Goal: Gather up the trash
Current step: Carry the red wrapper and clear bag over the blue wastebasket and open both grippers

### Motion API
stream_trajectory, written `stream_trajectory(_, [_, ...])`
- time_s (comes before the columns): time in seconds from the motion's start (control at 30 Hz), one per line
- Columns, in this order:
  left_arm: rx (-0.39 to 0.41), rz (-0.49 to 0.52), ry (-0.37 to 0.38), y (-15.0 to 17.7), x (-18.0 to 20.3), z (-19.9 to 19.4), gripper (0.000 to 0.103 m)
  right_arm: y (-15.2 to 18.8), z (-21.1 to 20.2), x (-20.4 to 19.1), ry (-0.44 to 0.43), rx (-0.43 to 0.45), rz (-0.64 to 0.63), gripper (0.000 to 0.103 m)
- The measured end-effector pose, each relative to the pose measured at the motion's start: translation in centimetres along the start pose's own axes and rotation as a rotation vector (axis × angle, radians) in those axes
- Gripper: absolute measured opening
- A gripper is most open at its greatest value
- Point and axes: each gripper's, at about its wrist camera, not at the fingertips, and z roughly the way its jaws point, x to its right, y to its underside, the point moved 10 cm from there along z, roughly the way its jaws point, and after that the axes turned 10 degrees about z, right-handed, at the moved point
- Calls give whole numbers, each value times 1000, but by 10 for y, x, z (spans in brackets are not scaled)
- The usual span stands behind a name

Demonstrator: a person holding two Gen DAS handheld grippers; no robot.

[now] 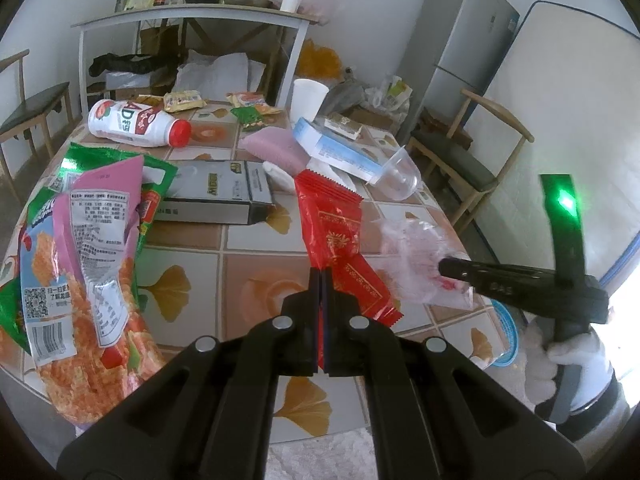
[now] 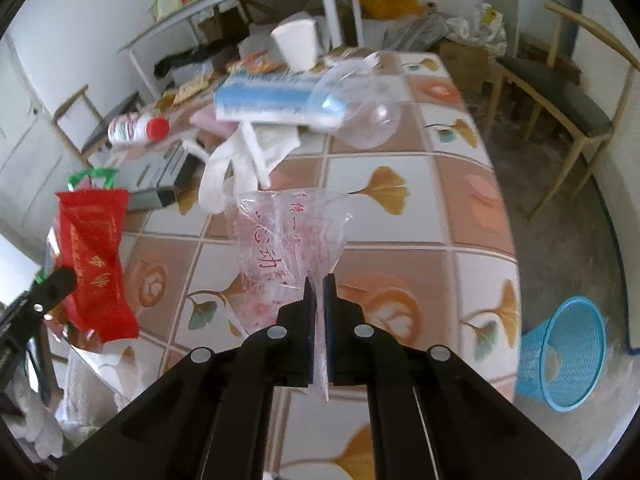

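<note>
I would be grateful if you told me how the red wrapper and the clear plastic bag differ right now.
The red wrapper is opaque with gold print; the clear plastic bag is see-through with red print. The wrapper is pinched by the left gripper, the bag by the right gripper. The wrapper looks stiffer and narrower, the bag limp and wider. Both are held above the table.

Bare tablecloth [image 2: 460,208] right, clutter left; blue basket [image 2: 568,360] floor-side

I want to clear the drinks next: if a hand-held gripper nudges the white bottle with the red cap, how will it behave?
The white bottle lies on its side on the tiled table, so a sideways nudge would probably roll it. Its round body looks smooth, so pads might slip; gripping near the red cap seems safer. Whether it is full or empty cannot be told.
</note>
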Motion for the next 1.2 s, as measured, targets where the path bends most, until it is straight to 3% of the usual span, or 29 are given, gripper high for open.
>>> stream_trajectory(0.2, [25, 42, 53, -17, 31, 0, 0, -9, -53, 47, -18, 108, 129, 4])
stream_trajectory(0.43, [21, 168, 224, -50, 125, 24, 0, -3, -125, 148, 49, 255, 331, 4])
stream_trajectory(0.67, [-104, 357, 400, -56, 262, 84, 0, 36, -155, 276, 109, 300, 626, 5])
stream_trajectory(0.8, [-230, 483, 478, -37, 348, 136, 0, 66, -140, 346, 93, 272, 820, 5])
stream_trajectory(0.97, [-366, 520, 530, -5, 422, 198, 0, 92, -110, 409, 86, 231, 994, 5])
stream_trajectory(1.0, [-385, 510, 554, 1, 441, 212, 0, 94, -104, 424, 83, 231, 1030, 9])
stream_trajectory(1.03, [-390, 500, 572, 6, 454, 221, 3, 95, -99, 435, 81, 232, 1057, 12])
stream_trajectory(1.07, [-401, 495, 590, 13, 470, 234, 21, 97, -90, 449, 76, 231, 1091, 16])
stream_trajectory(1.1, [-415, 499, 578, 22, 482, 249, 33, 98, -81, 461, 65, 226, 1122, 32])
stream_trajectory(1.13, [-420, 493, 554, 27, 488, 261, 51, 103, -69, 479, 58, 222, 1171, 47])
stream_trajectory(1.2, [-437, 459, 523, 39, 492, 283, 54, 115, -50, 503, 80, 204, 1231, 51])
